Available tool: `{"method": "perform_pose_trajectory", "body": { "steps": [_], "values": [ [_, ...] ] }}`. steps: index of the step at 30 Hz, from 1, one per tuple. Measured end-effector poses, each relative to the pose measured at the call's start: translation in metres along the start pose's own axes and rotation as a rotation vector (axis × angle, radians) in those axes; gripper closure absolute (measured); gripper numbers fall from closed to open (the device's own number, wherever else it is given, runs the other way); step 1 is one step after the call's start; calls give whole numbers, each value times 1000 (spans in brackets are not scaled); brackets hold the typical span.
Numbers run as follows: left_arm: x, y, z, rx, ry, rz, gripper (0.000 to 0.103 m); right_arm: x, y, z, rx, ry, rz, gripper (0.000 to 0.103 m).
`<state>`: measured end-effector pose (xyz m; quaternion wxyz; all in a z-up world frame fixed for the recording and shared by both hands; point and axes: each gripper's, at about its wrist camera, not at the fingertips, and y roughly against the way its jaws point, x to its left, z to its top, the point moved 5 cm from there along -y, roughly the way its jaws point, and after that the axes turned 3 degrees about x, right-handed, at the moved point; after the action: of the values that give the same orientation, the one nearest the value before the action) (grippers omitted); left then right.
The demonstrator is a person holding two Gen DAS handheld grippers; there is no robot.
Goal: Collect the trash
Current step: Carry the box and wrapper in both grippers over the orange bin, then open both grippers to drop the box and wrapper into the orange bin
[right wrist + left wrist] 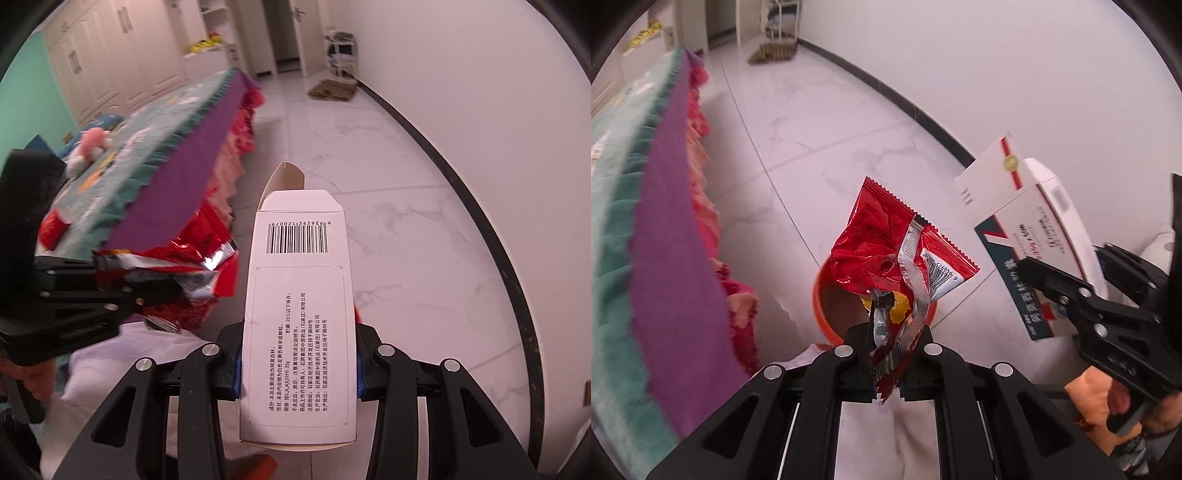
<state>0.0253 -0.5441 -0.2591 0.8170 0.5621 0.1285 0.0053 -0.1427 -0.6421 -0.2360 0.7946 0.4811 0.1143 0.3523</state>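
- Left hand-held gripper (886, 354) pinches the red wrapper (897, 251) above the orange bin (822, 295); it may flutter wide.
- Right hand-held gripper (297, 369) clamps the white box (299, 314) — its open flap could snag.

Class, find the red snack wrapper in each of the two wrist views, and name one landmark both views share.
Left wrist view: the red snack wrapper sits at centre, pinched in the left gripper, above an orange bin.
Right wrist view: the wrapper is left of centre, beside the white box held in the right gripper.
Shared landmark: the purple cloth edge.
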Motion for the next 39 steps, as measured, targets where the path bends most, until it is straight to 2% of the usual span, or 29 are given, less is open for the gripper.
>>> {"method": "perform_pose_trajectory", "body": {
  "steps": [3,8,9,10,15,21,24,27,33,39],
  "values": [
    [-8,-30,10,36,-49,-17,91,-19,-16,-3,21,-28,-25,61],
    [-17,-49,18,39,-74,17,61,-25,-43,-3,44,-46,-43,61],
    [-16,-51,18,41,-68,16,47,-26,-46,-4,50,-53,-39,61],
    [-16,-51,18,37,-61,20,44,-29,-51,-5,55,-59,-36,61],
    [-16,-54,18,55,-75,63,44,-24,-66,-4,69,-62,-22,61],
    [3,-38,14,35,-29,103,44,-13,-94,3,86,-64,2,59],
    [9,-34,14,32,-24,133,44,-6,-104,7,85,-61,4,46],
    [17,-31,13,31,-1,143,44,0,-109,11,84,-48,-9,40],
    [18,-18,13,5,14,150,44,8,-87,20,47,-49,16,40],
    [14,31,2,-76,5,196,44,34,-33,31,-14,-5,68,40]
  ]
}}
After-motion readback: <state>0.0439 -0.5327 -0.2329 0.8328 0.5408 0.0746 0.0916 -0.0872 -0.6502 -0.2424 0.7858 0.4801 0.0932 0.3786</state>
